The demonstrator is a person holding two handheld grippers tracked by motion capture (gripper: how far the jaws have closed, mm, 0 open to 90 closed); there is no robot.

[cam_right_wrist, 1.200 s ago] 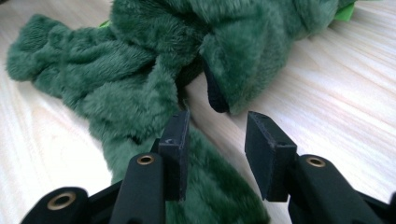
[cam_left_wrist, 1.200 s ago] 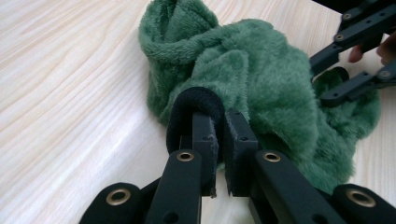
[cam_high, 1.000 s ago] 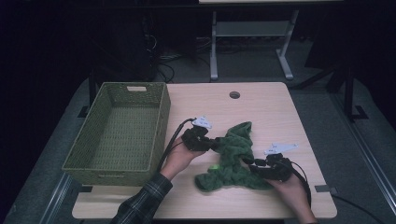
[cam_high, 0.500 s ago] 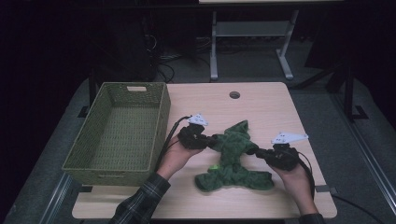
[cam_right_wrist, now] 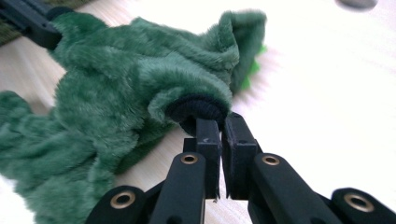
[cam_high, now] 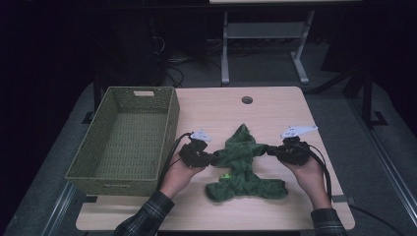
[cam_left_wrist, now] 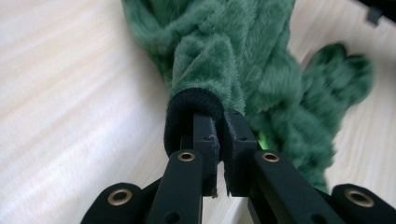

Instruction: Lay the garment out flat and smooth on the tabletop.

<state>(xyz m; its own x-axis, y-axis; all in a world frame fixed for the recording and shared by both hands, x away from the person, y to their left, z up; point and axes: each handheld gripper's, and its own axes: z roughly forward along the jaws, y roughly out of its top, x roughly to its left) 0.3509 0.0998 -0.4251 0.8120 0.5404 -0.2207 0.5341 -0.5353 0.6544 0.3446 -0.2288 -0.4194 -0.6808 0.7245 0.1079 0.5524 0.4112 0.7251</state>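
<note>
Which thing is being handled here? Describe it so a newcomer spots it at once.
Start at the light wooden table and look right of the woven green basket. The furry green garment lies spread on the tabletop, the left claw and right claw each shut on one of its dark cuffs. It is the only soft, plush thing there.

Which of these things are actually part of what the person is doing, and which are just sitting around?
In use:
- green fuzzy garment, a dark cuff pinched at each side
- left gripper
- right gripper

Just nearby:
- woven basket, beside the garment, nothing in it
- table
- metal stand behind the table
</note>
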